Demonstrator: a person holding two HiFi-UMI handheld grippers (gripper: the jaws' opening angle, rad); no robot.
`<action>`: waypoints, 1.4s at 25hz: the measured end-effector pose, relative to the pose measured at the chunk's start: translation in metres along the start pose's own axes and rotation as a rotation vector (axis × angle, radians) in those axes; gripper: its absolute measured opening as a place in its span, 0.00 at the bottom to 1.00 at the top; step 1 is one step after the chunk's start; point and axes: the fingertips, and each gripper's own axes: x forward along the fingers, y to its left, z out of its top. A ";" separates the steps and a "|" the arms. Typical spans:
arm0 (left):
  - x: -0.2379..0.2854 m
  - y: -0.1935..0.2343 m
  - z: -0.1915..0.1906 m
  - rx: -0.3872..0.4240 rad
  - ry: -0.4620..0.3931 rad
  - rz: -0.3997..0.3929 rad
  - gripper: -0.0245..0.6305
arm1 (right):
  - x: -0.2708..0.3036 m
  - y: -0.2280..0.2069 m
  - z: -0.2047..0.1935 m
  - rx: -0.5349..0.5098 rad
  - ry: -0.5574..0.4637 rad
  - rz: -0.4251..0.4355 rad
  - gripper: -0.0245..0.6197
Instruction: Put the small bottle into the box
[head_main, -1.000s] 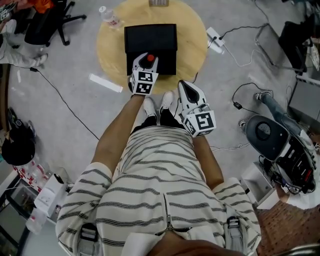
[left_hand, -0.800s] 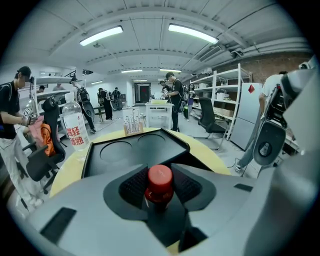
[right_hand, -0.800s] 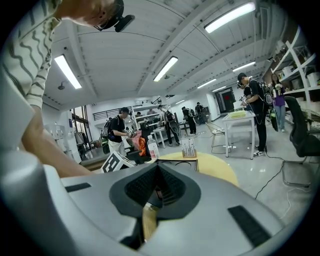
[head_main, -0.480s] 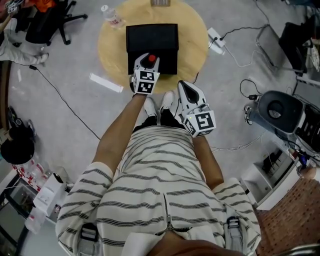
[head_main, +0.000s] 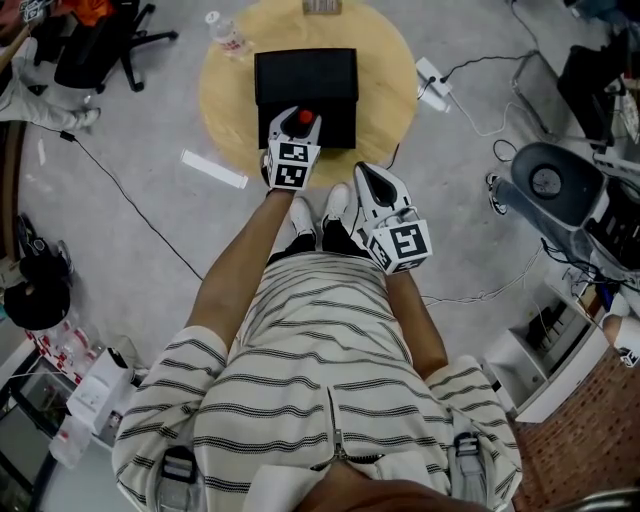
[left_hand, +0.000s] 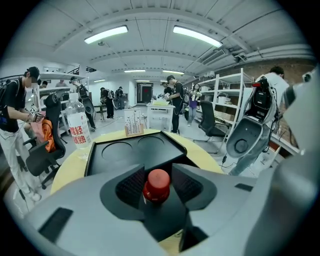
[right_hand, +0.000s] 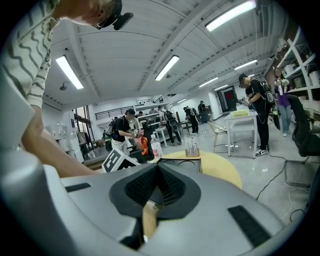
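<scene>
Widened since a second ago, the left tongs (head_main: 298, 124) are being opened around the small bottle (left_hand: 156, 184) over the near edge of the box (head_main: 305, 70); the right tongs (head_main: 365, 178) are clenched, empty.

Round wooden bench (head_main: 388, 100) sitting on a grey concrete floor. There's a water bottle (head_main: 226, 37) with a red-print label standing near its far-left edge, and a little rack (head_main: 320, 6) of upright bits at the far edge. On the floor: a white strip (head_main: 213, 168) just left of the bench, a white power strip (head_main: 432, 80) on the right with cables running off it, and a long black cable (head_main: 130, 210) on the left. A black office chair (head_main: 90, 50) is off to the far left, and a grey round-bodied machine (head_main: 548, 183) to the right. Further back are people (left_hand: 175, 102) standing around, metal shelves (left_hand: 223, 97) and strip lights (left_hand: 106, 34) on the ceiling.
</scene>
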 end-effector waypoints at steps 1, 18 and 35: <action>-0.003 0.000 0.001 -0.003 -0.002 0.002 0.30 | 0.000 0.000 0.001 -0.002 -0.001 -0.002 0.06; -0.053 -0.012 0.023 -0.020 -0.113 0.014 0.18 | -0.014 0.016 0.006 -0.024 -0.039 -0.009 0.06; -0.124 -0.025 0.039 -0.020 -0.221 0.017 0.09 | -0.029 0.026 0.017 -0.054 -0.079 -0.023 0.06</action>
